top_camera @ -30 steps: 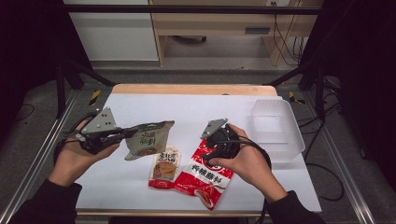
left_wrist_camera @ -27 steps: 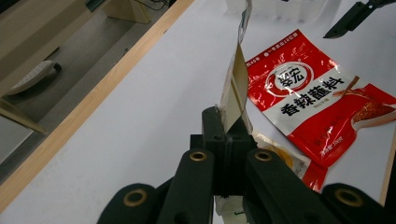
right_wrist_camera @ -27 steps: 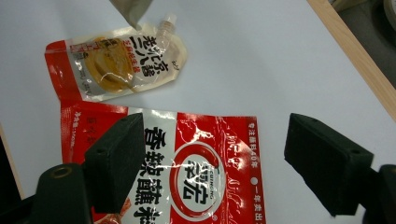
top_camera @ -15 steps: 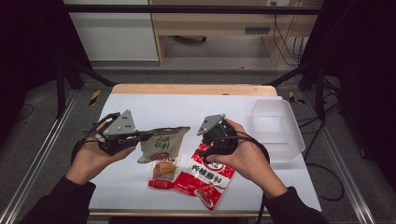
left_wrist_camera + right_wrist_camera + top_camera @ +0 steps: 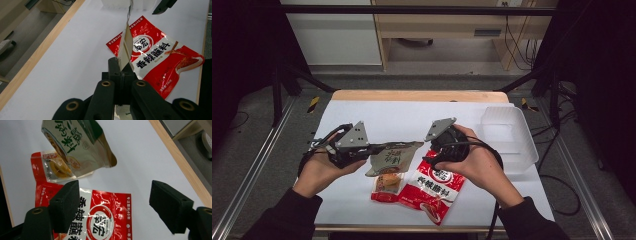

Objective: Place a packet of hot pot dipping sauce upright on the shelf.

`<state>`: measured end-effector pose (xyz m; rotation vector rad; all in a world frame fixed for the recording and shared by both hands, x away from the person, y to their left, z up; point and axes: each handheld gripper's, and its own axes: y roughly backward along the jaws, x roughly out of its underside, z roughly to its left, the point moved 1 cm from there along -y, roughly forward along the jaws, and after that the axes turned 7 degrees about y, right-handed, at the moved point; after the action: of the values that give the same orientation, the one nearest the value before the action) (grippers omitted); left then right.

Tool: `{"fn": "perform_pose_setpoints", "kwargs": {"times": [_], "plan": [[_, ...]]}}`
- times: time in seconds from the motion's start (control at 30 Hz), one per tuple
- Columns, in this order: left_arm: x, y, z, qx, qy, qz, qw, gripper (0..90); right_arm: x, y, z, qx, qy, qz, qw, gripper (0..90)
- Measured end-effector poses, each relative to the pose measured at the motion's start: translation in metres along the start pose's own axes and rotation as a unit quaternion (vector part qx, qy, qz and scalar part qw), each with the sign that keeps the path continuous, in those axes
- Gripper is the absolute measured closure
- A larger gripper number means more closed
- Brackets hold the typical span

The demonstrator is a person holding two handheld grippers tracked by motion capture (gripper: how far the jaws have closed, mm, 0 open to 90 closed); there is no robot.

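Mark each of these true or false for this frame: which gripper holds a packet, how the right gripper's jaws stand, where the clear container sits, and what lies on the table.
1. The left gripper is shut on the green packet. True.
2. The right gripper grips the large red packet. False: its jaws stand open above it.
3. The clear container holds a packet. False: it looks empty.
4. A small red packet lies on the white table beside the large one. True.
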<state>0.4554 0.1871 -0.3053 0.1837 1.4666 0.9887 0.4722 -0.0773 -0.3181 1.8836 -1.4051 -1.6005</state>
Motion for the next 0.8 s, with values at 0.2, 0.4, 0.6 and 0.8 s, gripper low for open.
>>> {"fn": "perform_pose_setpoints", "kwargs": {"times": [0.2, 0.4, 0.6, 0.8], "plan": [[-0.003, -0.002, -0.005, 0.007, -0.003, -0.005, 1.0000, 90.0, -0.005, -0.003, 0.002, -0.002, 0.013, -0.004, 0.9999, 23.7], [-0.006, -0.004, -0.010, 0.016, -0.012, -0.005, 0.9998, 90.0, -0.012, -0.007, 0.007, -0.013, 0.028, -0.005, 0.9995, 33.5], [-0.007, -0.005, -0.013, 0.021, -0.016, -0.008, 0.9996, 90.0, -0.017, -0.013, 0.011, -0.030, 0.043, 0.003, 0.9986, 43.9], [-0.009, -0.006, -0.016, 0.024, -0.023, -0.007, 0.9994, 90.0, -0.020, -0.018, 0.012, -0.048, 0.053, 0.005, 0.9974, 57.0]]}}
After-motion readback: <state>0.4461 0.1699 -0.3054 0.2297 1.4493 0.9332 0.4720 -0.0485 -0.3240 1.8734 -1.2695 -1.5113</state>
